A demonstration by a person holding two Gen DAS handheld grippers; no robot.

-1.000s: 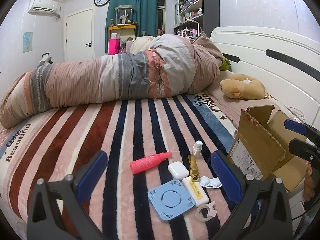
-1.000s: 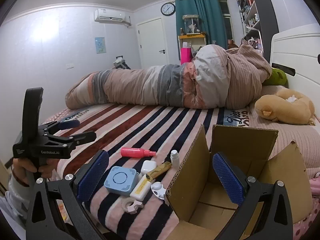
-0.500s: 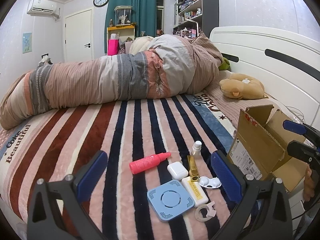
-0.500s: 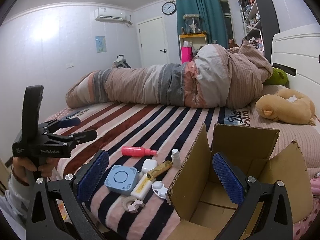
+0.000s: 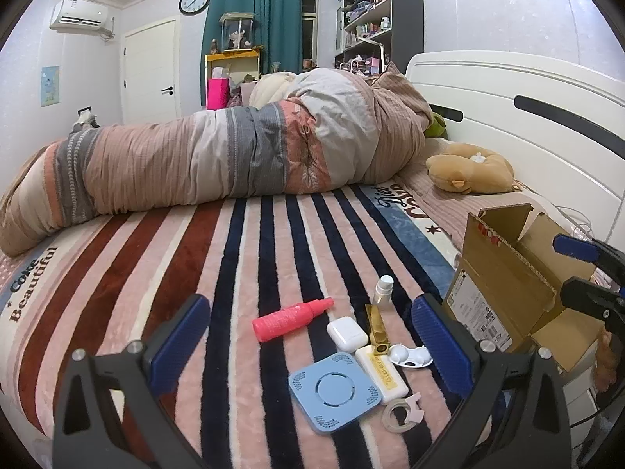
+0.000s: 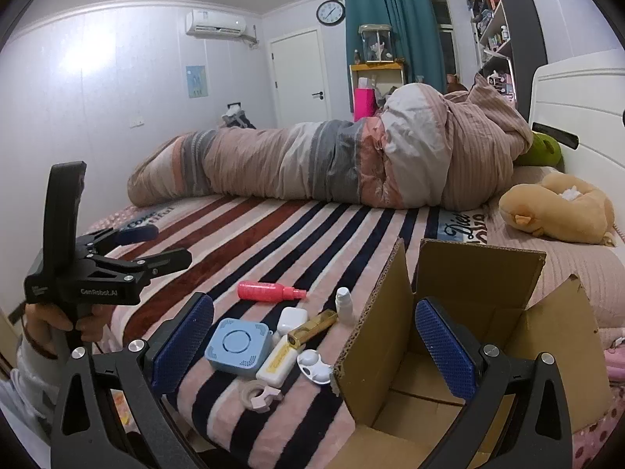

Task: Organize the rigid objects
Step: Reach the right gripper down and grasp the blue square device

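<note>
Several small rigid objects lie near the bed's front edge: a pink spray bottle (image 5: 290,319), a white earbud case (image 5: 347,333), a gold tube (image 5: 376,330), a small white bottle (image 5: 383,290), a cream bar (image 5: 383,372), a contact lens case (image 5: 410,356), a blue square device (image 5: 334,391) and a tape ring (image 5: 400,412). An open cardboard box (image 5: 504,285) stands to their right. My left gripper (image 5: 310,346) is open and empty, its fingers either side of the cluster. My right gripper (image 6: 312,342) is open and empty, straddling the box's left flap (image 6: 375,312).
A rolled striped duvet (image 5: 234,164) lies across the back of the bed. A plush toy (image 5: 470,170) sits by the white headboard (image 5: 527,117). The striped blanket (image 5: 156,258) covers the rest of the bed.
Almost nothing has changed. Both views shifted very slightly, and both grippers stay open over the same spots.
</note>
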